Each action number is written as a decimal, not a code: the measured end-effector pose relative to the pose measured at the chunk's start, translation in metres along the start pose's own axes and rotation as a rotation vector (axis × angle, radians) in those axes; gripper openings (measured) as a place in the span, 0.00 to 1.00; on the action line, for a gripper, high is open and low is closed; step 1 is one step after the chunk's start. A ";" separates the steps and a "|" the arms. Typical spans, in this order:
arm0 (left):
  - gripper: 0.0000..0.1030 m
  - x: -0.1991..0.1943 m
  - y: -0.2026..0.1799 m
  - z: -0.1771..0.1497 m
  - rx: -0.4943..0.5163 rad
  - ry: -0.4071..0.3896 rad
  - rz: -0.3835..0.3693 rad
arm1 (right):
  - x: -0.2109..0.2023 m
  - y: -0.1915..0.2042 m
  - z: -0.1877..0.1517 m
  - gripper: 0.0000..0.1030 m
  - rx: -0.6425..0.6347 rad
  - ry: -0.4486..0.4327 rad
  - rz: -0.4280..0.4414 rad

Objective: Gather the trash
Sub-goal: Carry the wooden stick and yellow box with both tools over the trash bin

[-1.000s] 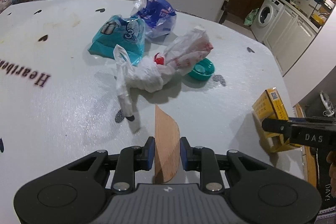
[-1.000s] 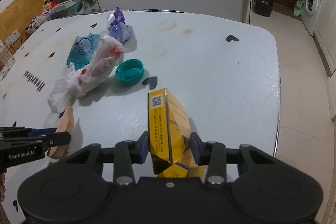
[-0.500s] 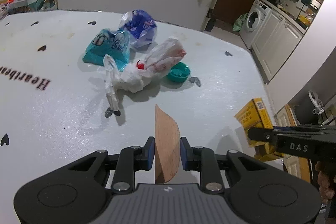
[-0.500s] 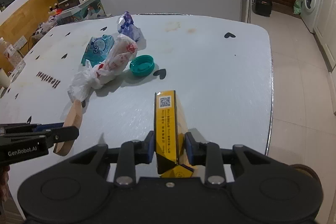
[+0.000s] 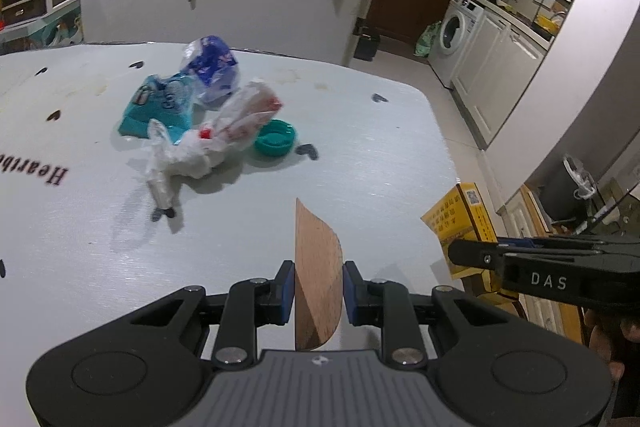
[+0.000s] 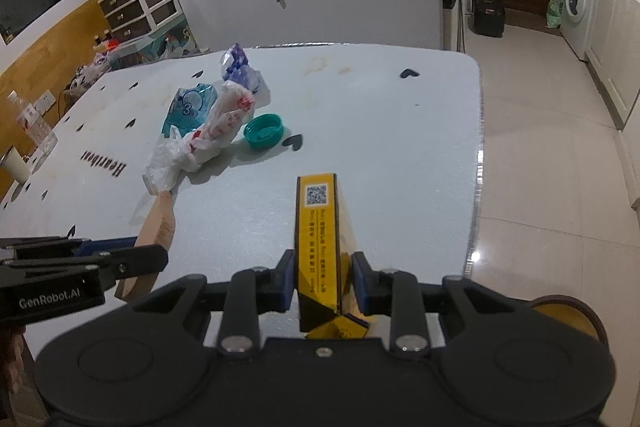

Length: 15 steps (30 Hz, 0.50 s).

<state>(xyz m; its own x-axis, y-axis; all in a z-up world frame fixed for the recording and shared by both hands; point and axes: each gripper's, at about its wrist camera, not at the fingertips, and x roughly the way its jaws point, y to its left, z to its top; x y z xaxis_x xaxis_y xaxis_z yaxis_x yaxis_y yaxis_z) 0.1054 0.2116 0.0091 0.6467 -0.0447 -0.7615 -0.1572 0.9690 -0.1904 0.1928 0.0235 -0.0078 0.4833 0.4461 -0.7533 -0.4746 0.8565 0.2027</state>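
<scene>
In my left wrist view, the teal packet [image 5: 160, 105], white plastic bag [image 5: 208, 143] and green lid [image 5: 275, 141] lie clustered on the bench [image 5: 360, 163] in the upper left of the frame. At lower centre my left gripper [image 5: 319, 291] has its jaws pinching a brown card piece [image 5: 316, 267]. At right, the right gripper [image 6: 323, 281] has just tightened its jaws, clamping the yellow box [image 6: 318, 239].
</scene>
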 end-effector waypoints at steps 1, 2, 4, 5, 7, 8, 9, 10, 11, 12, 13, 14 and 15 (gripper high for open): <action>0.25 0.000 -0.006 0.000 0.003 -0.001 -0.001 | -0.004 -0.004 -0.001 0.29 0.003 -0.004 -0.001; 0.25 -0.001 -0.011 -0.001 0.004 -0.003 -0.001 | -0.007 -0.008 -0.001 0.29 0.007 -0.008 -0.003; 0.25 -0.001 -0.022 -0.001 0.009 -0.005 0.000 | -0.014 -0.019 -0.003 0.29 0.014 -0.015 -0.005; 0.25 0.000 -0.029 -0.001 0.012 -0.005 0.000 | -0.017 -0.024 -0.004 0.29 0.017 -0.017 -0.005; 0.25 0.001 -0.043 -0.001 0.017 -0.004 -0.001 | -0.024 -0.038 -0.006 0.29 0.025 -0.018 -0.006; 0.25 0.001 -0.050 -0.001 0.019 -0.003 -0.002 | -0.027 -0.044 -0.007 0.29 0.029 -0.018 -0.007; 0.25 0.003 -0.057 -0.001 0.021 -0.002 -0.003 | -0.031 -0.052 -0.008 0.29 0.033 -0.018 -0.006; 0.25 0.005 -0.065 -0.001 0.023 -0.001 -0.004 | -0.034 -0.058 -0.009 0.29 0.035 -0.019 -0.006; 0.25 0.007 -0.073 -0.002 0.026 0.001 -0.006 | -0.038 -0.066 -0.010 0.29 0.038 -0.019 -0.006; 0.25 0.010 -0.082 -0.002 0.029 0.004 -0.008 | -0.041 -0.074 -0.011 0.29 0.040 -0.019 -0.006; 0.25 0.012 -0.090 -0.003 0.032 0.006 -0.010 | -0.044 -0.082 -0.011 0.29 0.043 -0.020 -0.007; 0.25 0.015 -0.098 -0.004 0.037 0.009 -0.012 | -0.047 -0.090 -0.013 0.29 0.046 -0.020 -0.008; 0.25 0.019 -0.107 -0.004 0.042 0.014 -0.016 | -0.050 -0.099 -0.014 0.28 0.050 -0.021 -0.010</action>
<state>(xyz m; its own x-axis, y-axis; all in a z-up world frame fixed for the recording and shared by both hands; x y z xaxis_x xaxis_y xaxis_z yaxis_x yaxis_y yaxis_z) 0.1313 0.1059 0.0129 0.6387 -0.0634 -0.7669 -0.1154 0.9774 -0.1769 0.2051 -0.0869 0.0009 0.5034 0.4421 -0.7424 -0.4322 0.8728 0.2267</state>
